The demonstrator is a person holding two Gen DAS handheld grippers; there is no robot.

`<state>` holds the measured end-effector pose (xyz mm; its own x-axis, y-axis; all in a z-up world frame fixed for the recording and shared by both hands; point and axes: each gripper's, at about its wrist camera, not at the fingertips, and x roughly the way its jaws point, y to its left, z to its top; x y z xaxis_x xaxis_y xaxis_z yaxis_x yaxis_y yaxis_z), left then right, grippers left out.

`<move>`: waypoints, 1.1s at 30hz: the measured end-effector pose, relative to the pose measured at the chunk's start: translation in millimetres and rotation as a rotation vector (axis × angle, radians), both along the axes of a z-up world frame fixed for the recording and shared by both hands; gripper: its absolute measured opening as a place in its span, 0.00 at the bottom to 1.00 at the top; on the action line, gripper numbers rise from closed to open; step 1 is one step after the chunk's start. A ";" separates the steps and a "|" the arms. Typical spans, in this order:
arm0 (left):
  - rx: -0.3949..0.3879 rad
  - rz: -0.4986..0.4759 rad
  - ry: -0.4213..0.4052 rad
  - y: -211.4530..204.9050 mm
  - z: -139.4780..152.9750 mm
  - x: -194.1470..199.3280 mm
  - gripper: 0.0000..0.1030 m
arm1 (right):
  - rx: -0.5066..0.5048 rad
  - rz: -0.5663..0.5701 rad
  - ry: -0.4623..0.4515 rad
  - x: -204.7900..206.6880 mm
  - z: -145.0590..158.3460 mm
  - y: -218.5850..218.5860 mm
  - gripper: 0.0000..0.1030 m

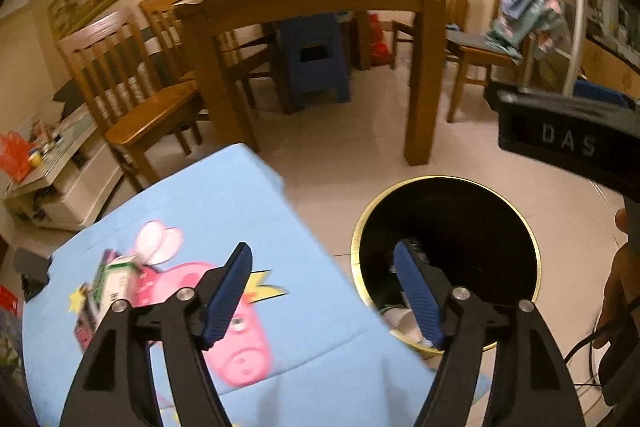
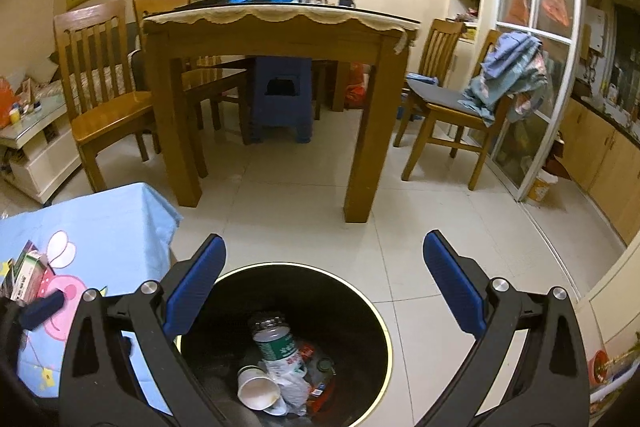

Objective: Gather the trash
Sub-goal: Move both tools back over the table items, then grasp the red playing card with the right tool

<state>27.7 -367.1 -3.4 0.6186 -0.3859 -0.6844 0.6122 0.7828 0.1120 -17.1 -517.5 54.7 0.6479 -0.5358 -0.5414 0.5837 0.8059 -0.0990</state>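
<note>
A black round trash bin (image 2: 372, 339) with a gold rim stands on the tiled floor; it also shows in the left wrist view (image 1: 516, 227). Inside lie a plastic bottle (image 2: 276, 343), a paper cup (image 2: 258, 389) and crumpled wrappers. My right gripper (image 2: 324, 291) is open and empty, directly above the bin. My left gripper (image 1: 324, 291) is open and empty, over the edge of a low table with a blue cartoon cloth (image 1: 224, 203). A green-and-white carton (image 1: 112, 283) lies on that cloth, left of my left gripper; it also shows in the right wrist view (image 2: 28, 271).
A wooden dining table (image 2: 276, 39) with chairs (image 2: 100, 99) stands behind, a blue stool (image 2: 278, 99) under it. A chair with clothes (image 2: 472, 95) is at right by a glass partition (image 2: 536, 39). A white cabinet (image 2: 36, 147) is at left.
</note>
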 end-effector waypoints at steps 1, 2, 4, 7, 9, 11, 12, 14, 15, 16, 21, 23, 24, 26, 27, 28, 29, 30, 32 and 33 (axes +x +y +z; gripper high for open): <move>-0.005 0.016 0.001 9.5 1.4 3.4 0.70 | -0.004 0.017 0.006 6.8 -0.1 9.3 0.95; -0.008 0.030 0.001 17.6 2.6 5.7 0.70 | -0.007 0.029 0.010 11.5 0.2 13.5 0.95; -0.013 0.067 -0.004 38.6 5.2 12.8 0.74 | -0.016 0.058 0.023 23.9 0.3 28.3 0.95; -0.012 0.112 -0.026 65.4 9.4 19.0 0.76 | -0.026 0.102 0.039 41.9 0.0 52.1 0.95; -0.014 0.140 -0.040 85.8 13.5 23.3 0.81 | -0.023 0.143 0.046 54.7 -0.4 69.1 0.95; -0.021 0.179 -0.055 112.2 16.9 29.7 0.82 | -0.020 0.207 0.063 70.0 -3.9 95.7 0.95; -0.020 0.196 -0.063 123.6 18.0 32.0 0.84 | -0.025 0.239 0.082 78.9 -6.7 111.1 0.95; -0.011 0.242 -0.083 151.7 20.1 37.3 0.88 | -0.031 0.313 0.121 95.6 -14.9 141.3 0.95; -0.009 0.270 -0.093 172.1 21.3 40.9 0.89 | -0.029 0.359 0.145 105.1 -20.1 159.4 0.95; -0.002 0.296 -0.105 190.0 22.2 43.9 0.90 | -0.020 0.399 0.161 111.7 -25.0 173.7 0.95; 0.059 0.475 -0.166 286.4 21.9 71.9 0.94 | 0.121 0.670 0.248 142.7 -55.6 258.3 0.95; 0.080 0.562 -0.160 332.0 18.2 86.1 0.94 | 0.165 0.735 0.243 147.6 -58.1 283.5 0.95; 0.080 0.584 -0.151 344.6 16.8 89.5 0.94 | 0.190 0.751 0.239 150.1 -58.3 294.9 0.95; 0.067 0.640 -0.120 376.7 10.6 98.3 0.94 | 0.259 0.762 0.231 157.2 -60.1 306.4 0.95; 0.062 0.655 -0.104 384.8 8.4 101.8 0.94 | 0.285 0.756 0.229 159.8 -61.8 309.7 0.95; 0.051 0.671 -0.070 394.8 5.2 107.2 0.94 | 0.308 0.741 0.233 164.1 -65.4 314.1 0.95; 0.038 0.672 -0.042 401.4 3.3 110.2 0.94 | 0.312 0.730 0.238 167.7 -68.4 319.0 0.95; 0.026 0.670 -0.028 405.6 3.2 110.5 0.94 | 0.303 0.728 0.236 168.5 -68.8 322.8 0.95; 0.018 0.679 -0.038 409.3 7.1 109.1 0.94 | 0.282 0.781 0.201 173.4 -62.3 338.2 0.95; 0.014 0.680 -0.038 409.7 6.9 106.9 0.94 | 0.274 0.820 0.183 175.0 -58.2 346.1 0.95</move>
